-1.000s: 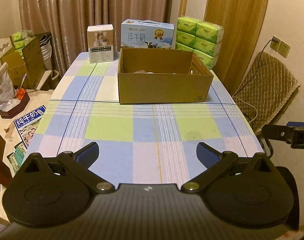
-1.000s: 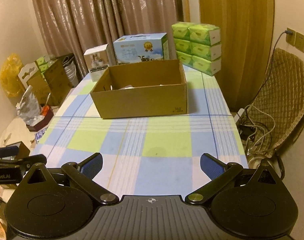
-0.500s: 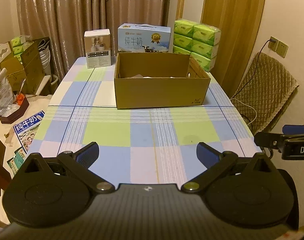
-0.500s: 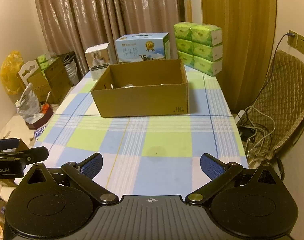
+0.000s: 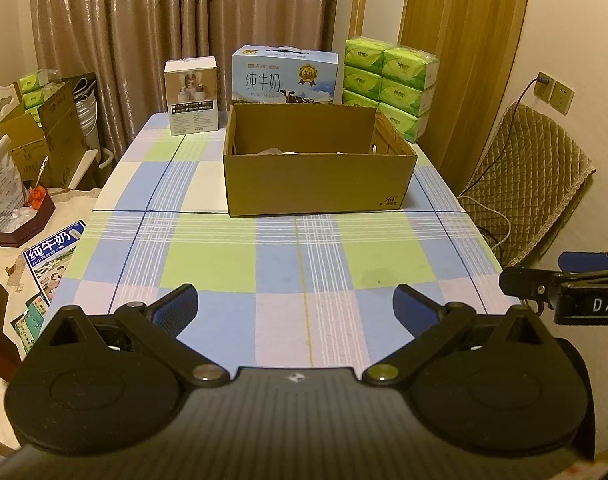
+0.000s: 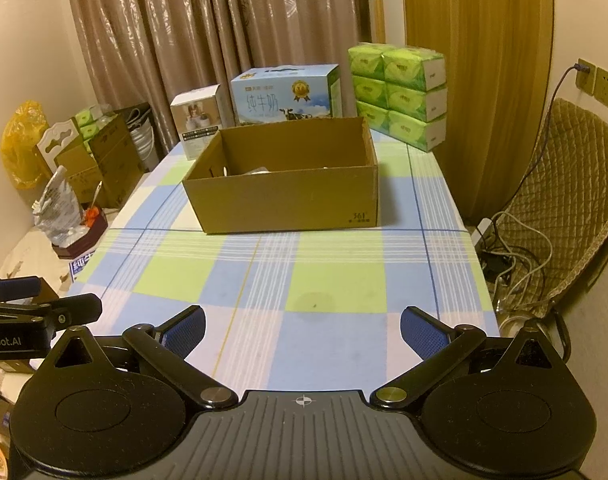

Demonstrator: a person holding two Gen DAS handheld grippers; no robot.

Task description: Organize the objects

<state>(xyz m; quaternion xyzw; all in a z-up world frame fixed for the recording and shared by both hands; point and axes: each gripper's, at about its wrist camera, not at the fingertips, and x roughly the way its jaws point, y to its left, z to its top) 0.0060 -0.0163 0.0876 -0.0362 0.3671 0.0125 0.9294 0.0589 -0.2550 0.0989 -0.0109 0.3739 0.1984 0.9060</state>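
Both grippers hover over the near end of the checked tablecloth (image 5: 304, 264), side by side and holding nothing. The left gripper (image 5: 295, 307) has its blue-padded fingers (image 5: 176, 311) spread wide, with bare cloth between them; the right gripper (image 6: 302, 330) is spread just as wide, equally empty-handed. An open cardboard box (image 5: 318, 178) stands on the far half of the table, a few pale items lying low inside, too hidden to identify. Behind it, along the far edge, stand a small white carton (image 5: 191, 95), a blue milk case (image 5: 285, 75) and a stack of green tissue packs (image 5: 390, 82). A quilted chair (image 6: 564, 208) stands off the table's right side, with cables on the floor beside it.
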